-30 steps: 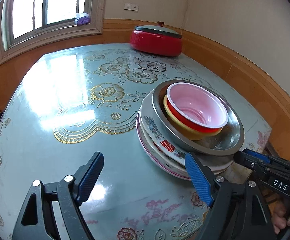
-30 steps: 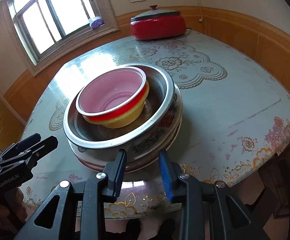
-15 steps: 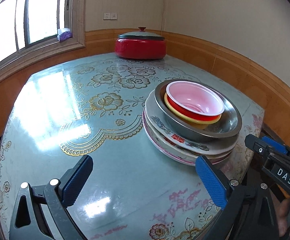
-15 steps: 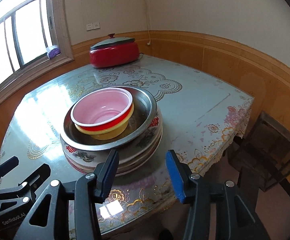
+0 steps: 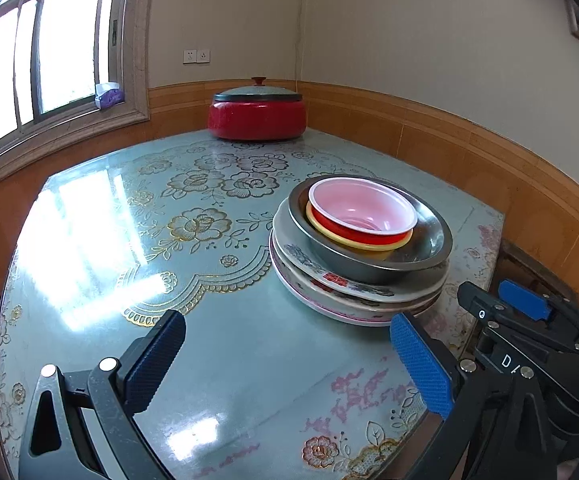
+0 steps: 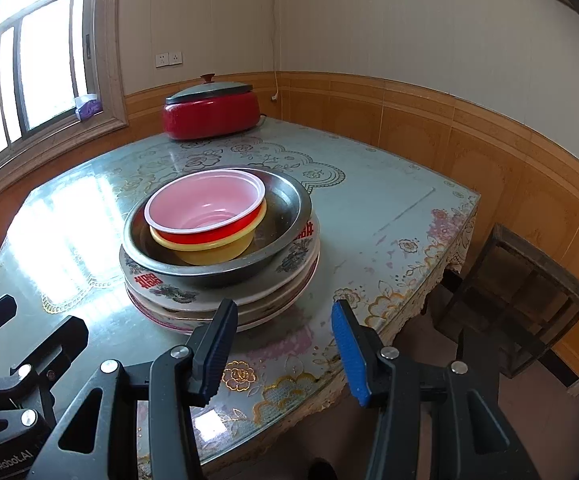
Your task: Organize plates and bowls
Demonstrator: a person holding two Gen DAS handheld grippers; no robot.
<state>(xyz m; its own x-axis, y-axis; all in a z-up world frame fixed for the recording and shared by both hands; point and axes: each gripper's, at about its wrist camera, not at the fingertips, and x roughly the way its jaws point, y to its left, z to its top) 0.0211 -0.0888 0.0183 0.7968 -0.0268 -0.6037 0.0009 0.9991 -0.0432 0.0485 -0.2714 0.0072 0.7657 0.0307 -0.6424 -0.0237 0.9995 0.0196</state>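
Both tongs apart, empty: left gripper [image 5: 285, 364], right gripper [image 6: 285, 354]. Ahead of right gripper, pink-lined red plastic bowl [image 6: 205, 210] tops off-centre crockery stack; careless lift could topple it

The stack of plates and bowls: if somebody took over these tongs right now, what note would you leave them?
Left tongs: open, empty, over the table.
Right tongs: open, empty, at the table's near edge.
Things: pink bowl in yellow bowl, both in the steel basin, on the patterned plates. All one pile.
Done: everything looks nested; neither tool touches it.
Left: probably nothing, unless the pile must go elsewhere.
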